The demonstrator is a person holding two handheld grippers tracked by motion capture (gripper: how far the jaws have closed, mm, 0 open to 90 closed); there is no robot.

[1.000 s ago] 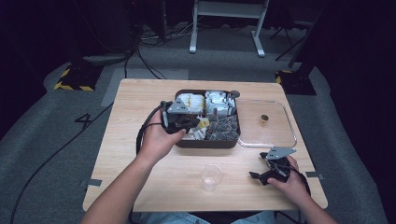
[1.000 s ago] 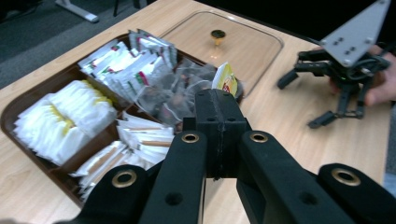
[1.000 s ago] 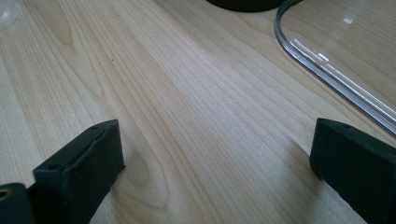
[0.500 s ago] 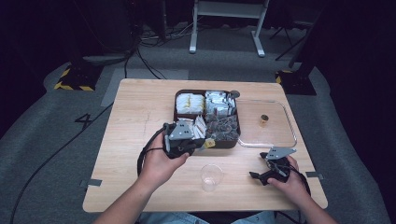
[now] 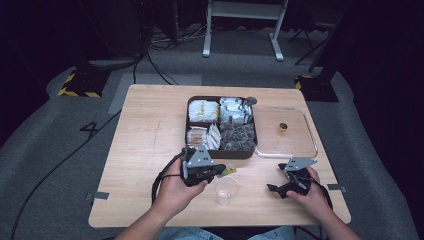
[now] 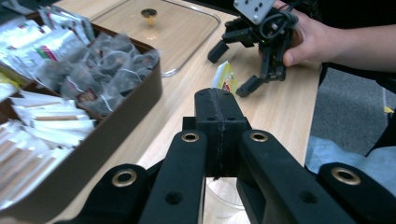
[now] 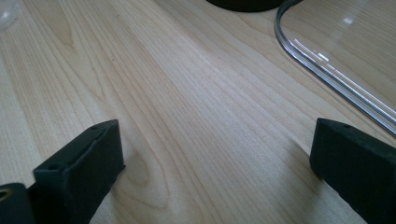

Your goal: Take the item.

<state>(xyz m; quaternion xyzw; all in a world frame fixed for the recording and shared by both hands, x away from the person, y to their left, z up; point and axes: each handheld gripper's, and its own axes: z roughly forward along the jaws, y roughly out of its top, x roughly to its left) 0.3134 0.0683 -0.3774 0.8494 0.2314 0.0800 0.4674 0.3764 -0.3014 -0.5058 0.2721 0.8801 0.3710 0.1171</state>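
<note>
My left gripper (image 5: 218, 172) is shut on a small yellow sachet (image 5: 230, 170), just in front of the dark compartment box (image 5: 222, 153). In the left gripper view the sachet (image 6: 224, 77) sticks up past the closed jaw tips of that gripper (image 6: 217, 95). A clear plastic cup (image 5: 226, 189) stands on the table directly below and near the gripper; its rim (image 6: 219, 196) shows under the jaws. My right gripper (image 5: 280, 189) rests open on the table at the right, with bare wood between its jaws (image 7: 215, 163).
The box holds several kinds of tea bags and sachets. A clear lid (image 5: 287, 132) with a small brown knob (image 5: 283, 127) lies flat to the box's right; its edge (image 7: 327, 60) runs close to the right gripper. The table's front edge is near both hands.
My left gripper has come back from over the box toward the near side and lower, carrying the yellow sachet, and is now beside the cup. The right gripper has stayed put.
</note>
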